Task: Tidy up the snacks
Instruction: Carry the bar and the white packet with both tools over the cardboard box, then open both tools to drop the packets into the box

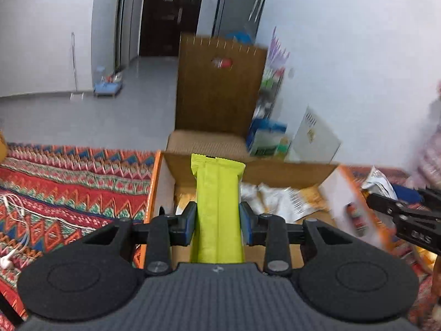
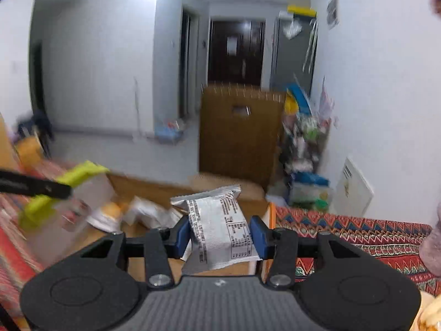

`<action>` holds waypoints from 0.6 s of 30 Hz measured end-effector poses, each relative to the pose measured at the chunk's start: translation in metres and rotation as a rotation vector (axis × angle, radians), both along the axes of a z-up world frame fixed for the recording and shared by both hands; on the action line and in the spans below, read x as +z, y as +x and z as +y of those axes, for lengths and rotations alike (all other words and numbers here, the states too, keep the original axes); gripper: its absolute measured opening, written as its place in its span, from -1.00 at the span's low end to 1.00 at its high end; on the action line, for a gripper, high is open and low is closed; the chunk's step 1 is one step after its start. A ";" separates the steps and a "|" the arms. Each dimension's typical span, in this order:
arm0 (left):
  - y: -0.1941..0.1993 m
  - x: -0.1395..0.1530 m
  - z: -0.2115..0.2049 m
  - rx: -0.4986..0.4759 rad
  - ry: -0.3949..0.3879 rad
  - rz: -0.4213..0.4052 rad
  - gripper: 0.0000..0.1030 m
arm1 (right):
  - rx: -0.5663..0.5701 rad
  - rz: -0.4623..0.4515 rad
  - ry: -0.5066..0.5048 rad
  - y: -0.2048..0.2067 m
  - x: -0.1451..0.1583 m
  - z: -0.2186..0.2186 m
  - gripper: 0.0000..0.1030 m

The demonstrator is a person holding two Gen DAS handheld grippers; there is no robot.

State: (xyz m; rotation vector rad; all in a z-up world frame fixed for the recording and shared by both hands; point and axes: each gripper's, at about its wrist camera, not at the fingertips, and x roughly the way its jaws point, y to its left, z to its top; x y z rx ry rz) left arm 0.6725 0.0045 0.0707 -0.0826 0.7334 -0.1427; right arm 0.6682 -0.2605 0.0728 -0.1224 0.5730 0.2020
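Two grippers are in view, and you have a snack clamped in each. Your left gripper (image 1: 218,216) pinches a lime-green bar (image 1: 217,193) across its width, both blue pads (image 1: 190,220) pressed flat against its long edges. That bar stands lengthwise along the fingers, its crimped far end reaching past the tips and over the box (image 1: 275,168).

Your right gripper (image 2: 220,233) pinches a silver packet (image 2: 220,226), printed side up, with a pad on each side edge. This packet tilts slightly, its crimped top edge pointing away from you and over the box's near right corner.

The box is open cardboard with an orange outer face, sitting on a patterned cloth (image 1: 69,182). Inside the box lie pale and yellow wrappers (image 1: 278,195), blurred; their count cannot be read.

From the right wrist view, your left gripper and its green bar (image 2: 66,190) appear at the box's left side, above its wall, smeared by motion. From the left wrist view, your right gripper's black finger (image 1: 399,212) shows at the box's right side, past its right flap.

White earphones (image 1: 11,237) lie on the cloth, well left of the box.
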 end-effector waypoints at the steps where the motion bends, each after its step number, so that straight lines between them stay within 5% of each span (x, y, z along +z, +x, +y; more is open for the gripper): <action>1: 0.006 -0.008 -0.001 0.002 0.024 0.016 -0.36 | -0.013 0.035 -0.035 0.015 -0.012 0.005 -0.11; 7: 0.012 -0.042 0.003 -0.017 0.049 0.078 -0.32 | -0.087 0.186 -0.060 0.070 -0.057 0.012 -0.07; 9: 0.011 -0.046 0.007 -0.013 0.031 0.086 0.00 | -0.079 0.185 -0.049 0.071 -0.059 0.017 0.27; 12: 0.004 -0.039 0.013 -0.029 0.020 0.090 0.03 | -0.061 0.166 -0.062 0.063 -0.057 0.027 0.55; 18: -0.018 -0.002 0.024 -0.003 0.002 0.049 0.20 | -0.051 0.111 -0.053 0.040 -0.021 0.016 0.56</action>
